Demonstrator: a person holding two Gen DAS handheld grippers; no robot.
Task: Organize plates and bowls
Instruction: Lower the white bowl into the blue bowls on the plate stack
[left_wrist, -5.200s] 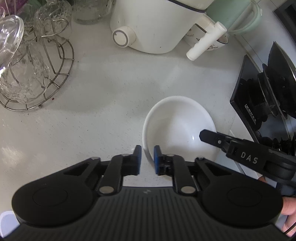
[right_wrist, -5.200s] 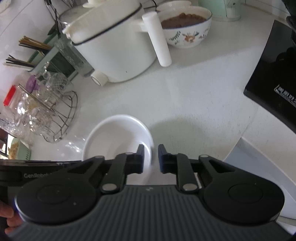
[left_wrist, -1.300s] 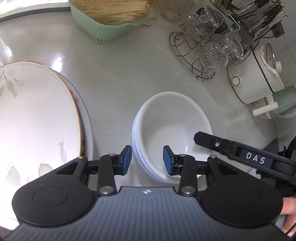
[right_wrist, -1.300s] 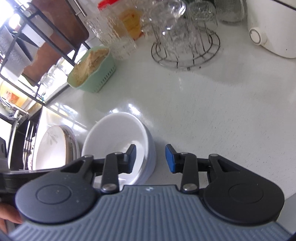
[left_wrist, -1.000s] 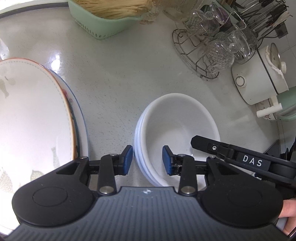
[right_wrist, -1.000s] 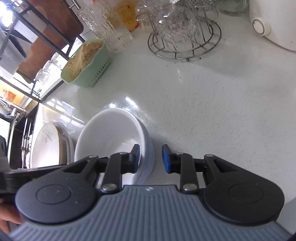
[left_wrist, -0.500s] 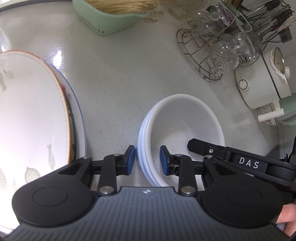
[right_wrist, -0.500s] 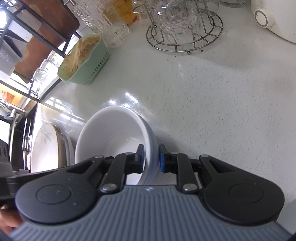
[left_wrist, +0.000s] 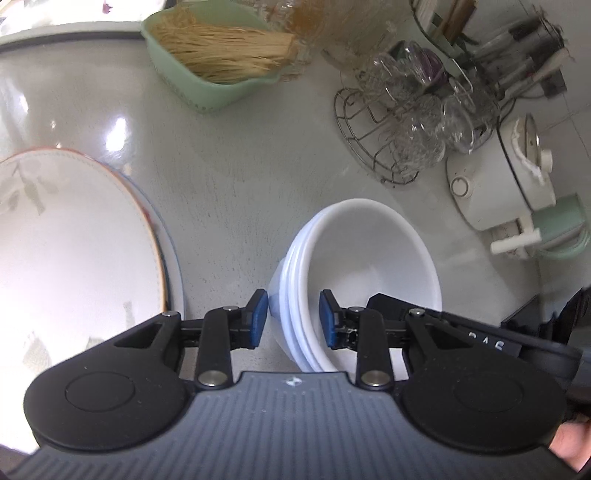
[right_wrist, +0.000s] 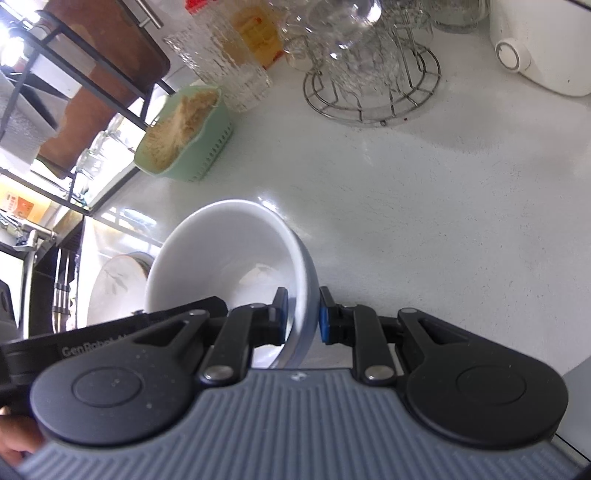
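In the right wrist view, raised lettering "GenRobot" (right_wrist: 90, 349) runs along the black body of the left gripper (right_wrist: 110, 343) at the near left; its end is cut off. In the left wrist view, white letters on the right gripper (left_wrist: 487, 341) are blurred, perhaps "DAS".

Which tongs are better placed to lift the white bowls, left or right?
Right, probably: the right tongs pinch the rim of the white bowls between both pads. The left tongs straddle the stacked rims, but their contact is unclear.
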